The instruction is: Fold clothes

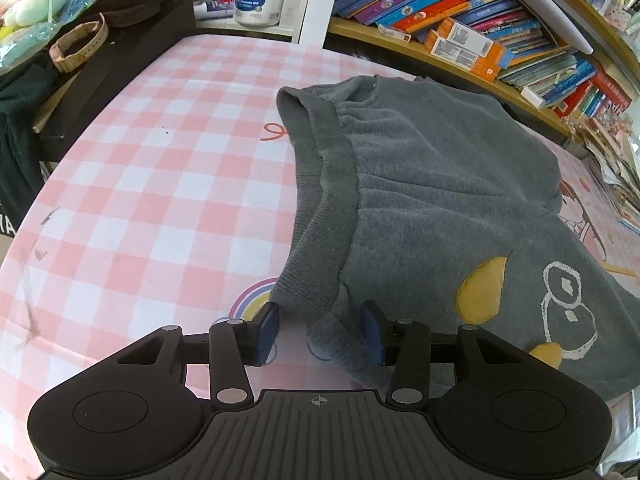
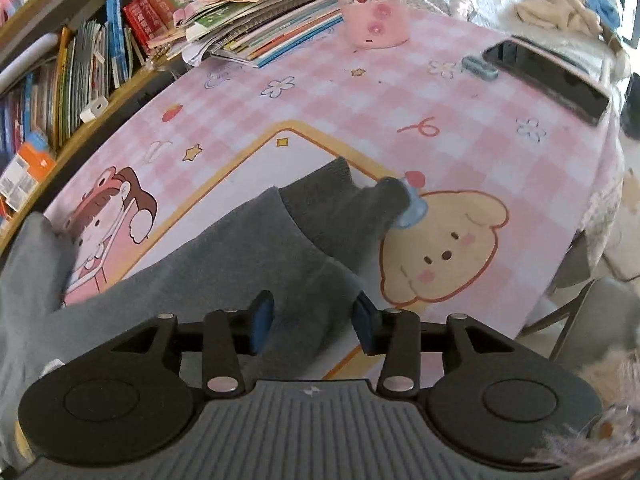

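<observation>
A grey fleece garment point(image 1: 420, 184) with yellow patches and a white drawing lies on the pink checked table cover point(image 1: 140, 200). Its ribbed hem point(image 1: 320, 200) runs down to my left gripper point(image 1: 320, 332). That gripper is open, with the hem's corner lying between the blue pads and a gap at the left pad. In the right wrist view, a long grey part of the garment point(image 2: 248, 256) ends in ribbed cuffs point(image 2: 328, 196) on the table cover point(image 2: 480, 112). My right gripper point(image 2: 312, 324) is open astride this cloth, its pads not pressing on it.
A bookshelf point(image 1: 480, 20) lines the table's far side. A black case point(image 1: 120, 60) and a white tub point(image 1: 260, 0) stand at the left end. At the other end are a stack of books point(image 2: 260, 24), a pink container point(image 2: 372, 8) and a dark tablet point(image 2: 548, 76).
</observation>
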A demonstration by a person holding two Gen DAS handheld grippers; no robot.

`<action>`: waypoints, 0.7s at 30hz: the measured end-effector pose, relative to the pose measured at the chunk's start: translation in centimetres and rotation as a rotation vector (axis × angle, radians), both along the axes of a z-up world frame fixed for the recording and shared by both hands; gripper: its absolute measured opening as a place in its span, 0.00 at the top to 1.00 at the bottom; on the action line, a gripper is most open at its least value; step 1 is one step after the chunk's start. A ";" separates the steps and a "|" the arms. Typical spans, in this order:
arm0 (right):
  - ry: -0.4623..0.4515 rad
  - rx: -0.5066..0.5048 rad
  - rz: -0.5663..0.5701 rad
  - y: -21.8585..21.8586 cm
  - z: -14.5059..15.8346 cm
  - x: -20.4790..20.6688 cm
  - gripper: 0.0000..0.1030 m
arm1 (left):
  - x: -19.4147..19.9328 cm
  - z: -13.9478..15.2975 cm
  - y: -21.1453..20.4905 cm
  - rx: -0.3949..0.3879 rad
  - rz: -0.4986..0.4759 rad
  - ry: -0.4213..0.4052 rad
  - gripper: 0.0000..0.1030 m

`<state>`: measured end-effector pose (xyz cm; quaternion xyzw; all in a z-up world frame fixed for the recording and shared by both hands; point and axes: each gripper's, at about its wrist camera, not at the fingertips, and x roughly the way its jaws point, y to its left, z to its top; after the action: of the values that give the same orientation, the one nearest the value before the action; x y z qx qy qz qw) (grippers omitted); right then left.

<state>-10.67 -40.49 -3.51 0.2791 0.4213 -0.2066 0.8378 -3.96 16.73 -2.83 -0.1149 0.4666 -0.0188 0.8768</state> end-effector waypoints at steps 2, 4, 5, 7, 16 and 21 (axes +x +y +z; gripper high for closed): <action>0.000 0.003 -0.015 -0.4 -0.3 0.0 0.61 | -0.1 0.1 0.0 0.000 0.003 -0.004 0.56; 0.000 0.002 -0.021 -0.8 -0.4 0.2 0.62 | -0.2 0.2 0.1 -0.003 0.013 -0.011 0.56; 0.008 -0.002 -0.018 -0.8 -0.4 0.5 0.73 | -0.3 0.2 0.2 -0.007 0.019 -0.015 0.56; 0.011 -0.001 0.014 -0.8 0.0 1.3 0.88 | -0.2 0.2 0.2 -0.010 0.030 -0.021 0.56; -0.301 -0.078 0.137 0.4 7.6 0.4 0.92 | 0.1 1.2 0.3 0.007 0.046 -0.077 0.56; 0.063 -0.097 0.007 -2.7 1.3 0.9 0.77 | 0.3 0.9 0.4 -0.010 0.058 -0.069 0.56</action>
<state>-9.74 -43.15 -2.17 0.2300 0.4381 -0.2325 0.8373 -3.63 17.15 -1.90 -0.1319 0.4323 0.0002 0.8920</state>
